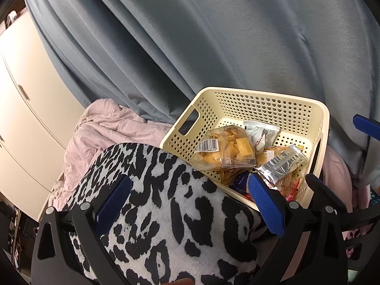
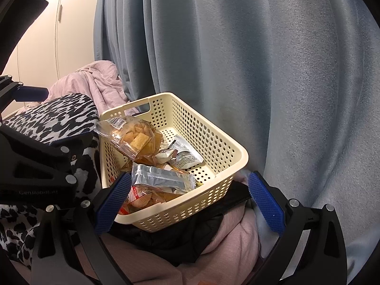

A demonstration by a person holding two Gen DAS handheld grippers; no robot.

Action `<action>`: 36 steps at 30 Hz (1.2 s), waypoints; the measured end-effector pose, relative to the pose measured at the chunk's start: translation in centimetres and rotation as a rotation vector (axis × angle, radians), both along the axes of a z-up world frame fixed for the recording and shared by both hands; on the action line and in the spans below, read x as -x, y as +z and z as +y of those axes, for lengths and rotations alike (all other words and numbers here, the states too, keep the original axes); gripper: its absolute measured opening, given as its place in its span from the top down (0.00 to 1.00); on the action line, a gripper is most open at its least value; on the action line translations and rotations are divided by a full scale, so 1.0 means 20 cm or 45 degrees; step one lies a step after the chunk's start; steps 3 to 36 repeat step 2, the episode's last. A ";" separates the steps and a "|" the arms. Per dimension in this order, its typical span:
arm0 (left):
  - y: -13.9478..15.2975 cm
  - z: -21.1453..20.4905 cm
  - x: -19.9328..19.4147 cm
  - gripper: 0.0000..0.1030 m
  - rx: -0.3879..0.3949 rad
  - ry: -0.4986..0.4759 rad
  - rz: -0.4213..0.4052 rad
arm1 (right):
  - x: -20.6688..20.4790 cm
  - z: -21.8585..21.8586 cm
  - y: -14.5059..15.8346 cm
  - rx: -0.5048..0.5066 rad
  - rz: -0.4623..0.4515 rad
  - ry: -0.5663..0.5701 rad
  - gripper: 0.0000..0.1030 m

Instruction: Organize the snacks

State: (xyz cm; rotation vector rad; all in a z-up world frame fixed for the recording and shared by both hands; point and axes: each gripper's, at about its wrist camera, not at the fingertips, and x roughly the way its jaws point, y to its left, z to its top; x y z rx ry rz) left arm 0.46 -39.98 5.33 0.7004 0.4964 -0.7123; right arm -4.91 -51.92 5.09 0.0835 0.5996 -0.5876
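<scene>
A cream perforated basket [image 1: 237, 99] [image 2: 213, 142] rests on bedding and holds several snack packs. A clear bag of golden crackers [image 1: 225, 149] [image 2: 140, 140] lies on top, with a silver foil pack [image 1: 282, 163] [image 2: 161, 178] and a white printed pack [image 1: 258, 130] [image 2: 187, 156] beside it. My left gripper [image 1: 190, 201] is open and empty over a leopard-print pillow [image 1: 166, 213], its right finger near the basket's near edge. My right gripper [image 2: 190, 201] is open and empty, straddling the basket's near corner.
A grey-blue curtain [image 1: 213, 35] [image 2: 261, 71] hangs close behind the basket. A pink blanket [image 1: 106, 128] [image 2: 95, 80] and a black garment [image 2: 180, 237] lie around it. Cream cupboard doors [image 1: 28, 95] stand at the left.
</scene>
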 end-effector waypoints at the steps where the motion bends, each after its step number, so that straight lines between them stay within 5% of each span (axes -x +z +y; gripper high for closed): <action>1: 0.00 0.00 0.00 0.05 0.003 0.005 0.004 | 0.00 0.00 0.00 -0.001 -0.001 0.000 0.03; 36: 0.00 0.01 0.00 0.05 0.005 0.009 0.005 | 0.00 0.00 0.00 -0.002 -0.002 0.000 0.03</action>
